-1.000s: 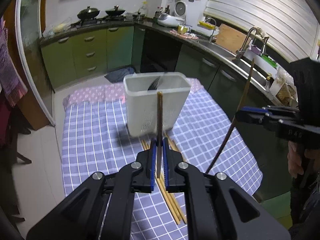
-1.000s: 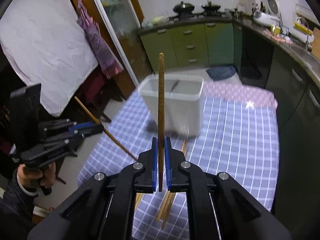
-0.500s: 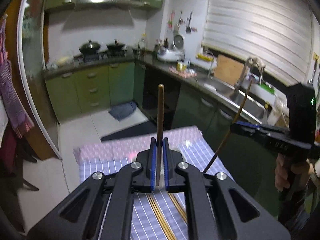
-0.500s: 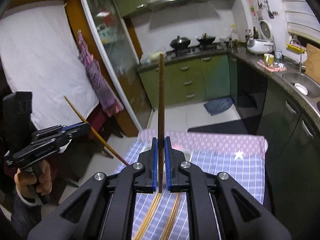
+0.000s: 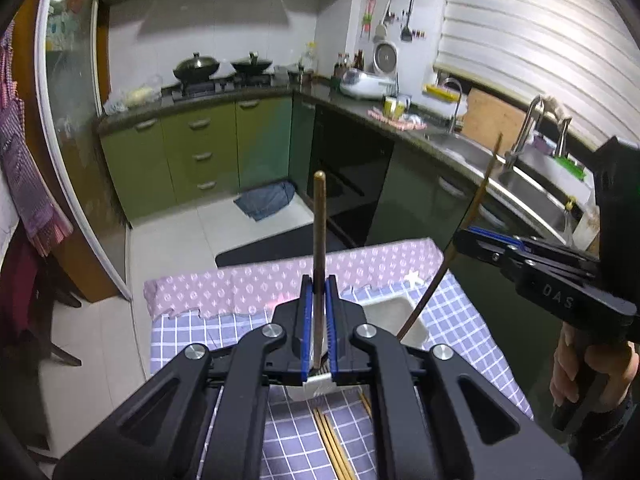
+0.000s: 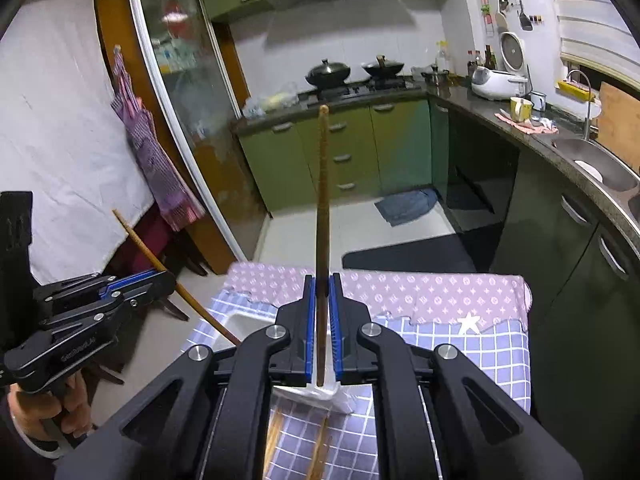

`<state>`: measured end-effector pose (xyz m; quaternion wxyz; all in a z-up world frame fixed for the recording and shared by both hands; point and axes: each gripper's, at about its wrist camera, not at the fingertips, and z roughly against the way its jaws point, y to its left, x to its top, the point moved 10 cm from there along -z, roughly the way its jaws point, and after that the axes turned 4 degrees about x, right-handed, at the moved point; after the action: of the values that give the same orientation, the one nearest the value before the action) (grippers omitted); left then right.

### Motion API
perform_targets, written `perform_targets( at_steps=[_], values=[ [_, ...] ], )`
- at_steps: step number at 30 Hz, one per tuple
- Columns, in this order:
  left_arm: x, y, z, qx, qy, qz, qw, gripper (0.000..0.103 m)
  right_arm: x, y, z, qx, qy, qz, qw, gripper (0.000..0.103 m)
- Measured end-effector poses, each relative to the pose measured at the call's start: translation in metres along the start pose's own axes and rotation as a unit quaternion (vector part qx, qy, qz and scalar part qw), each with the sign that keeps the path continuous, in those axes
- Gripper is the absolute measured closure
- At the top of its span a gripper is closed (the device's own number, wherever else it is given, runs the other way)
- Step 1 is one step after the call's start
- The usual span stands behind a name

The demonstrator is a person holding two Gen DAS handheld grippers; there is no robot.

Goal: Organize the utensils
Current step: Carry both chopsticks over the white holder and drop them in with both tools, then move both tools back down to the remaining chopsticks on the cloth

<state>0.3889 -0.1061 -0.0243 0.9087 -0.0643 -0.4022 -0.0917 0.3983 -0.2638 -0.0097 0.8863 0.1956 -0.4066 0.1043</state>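
Observation:
My left gripper (image 5: 319,290) is shut on a brown chopstick (image 5: 319,232) that stands up between its blue pads. My right gripper (image 6: 321,286) is shut on another brown chopstick (image 6: 322,200), also upright. A white utensil holder (image 5: 394,312) sits just below and behind the fingers, mostly hidden by them; its rim (image 6: 244,324) also shows in the right wrist view. In the left wrist view the right gripper (image 5: 466,238) comes in from the right, and the lower tip of its chopstick (image 5: 476,208) hangs over the holder. Several chopsticks (image 5: 332,440) lie on the table under the grippers.
The table carries a blue checked cloth (image 5: 472,344) with a pink patterned strip (image 6: 420,292) at its far edge. Beyond it are a tiled floor, green cabinets (image 5: 200,152) and a sink counter (image 5: 520,184) on the right. A person's hand (image 5: 576,364) holds the right gripper.
Both grippers have risen and moved forward with their chopsticks. The white holder, a second ago well ahead of the fingers, now lies right beneath them.

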Motion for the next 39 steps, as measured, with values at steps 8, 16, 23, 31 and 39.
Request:
perform_targets(
  at_steps=[8, 16, 23, 31, 39],
  values=[
    [-0.037, 0.001, -0.016, 0.003, 0.055, 0.006, 0.9984, 0.094, -0.032, 0.000, -0.026, 0.005, 0.041, 0.004, 0.999, 0.090],
    [-0.047, 0.004, 0.014, 0.008, 0.056, 0.004, 0.9984, 0.076, -0.034, 0.008, 0.026, 0.017, 0.009, 0.009, 1.000, 0.082],
    [-0.142, -0.002, -0.004, -0.029, 0.179, 0.030, 0.9830, 0.076, -0.117, -0.016, 0.039, 0.000, 0.092, 0.004, 0.996, 0.077],
    [-0.238, -0.013, -0.068, -0.018, 0.321, 0.049, 0.9456, 0.076, -0.231, -0.038, -0.003, 0.012, 0.238, -0.022, 0.971, 0.077],
    [-0.257, -0.018, -0.094, 0.005, 0.355, 0.041, 0.9339, 0.076, -0.248, -0.039, -0.008, 0.026, 0.255, -0.028, 0.966, 0.077]
  ],
)
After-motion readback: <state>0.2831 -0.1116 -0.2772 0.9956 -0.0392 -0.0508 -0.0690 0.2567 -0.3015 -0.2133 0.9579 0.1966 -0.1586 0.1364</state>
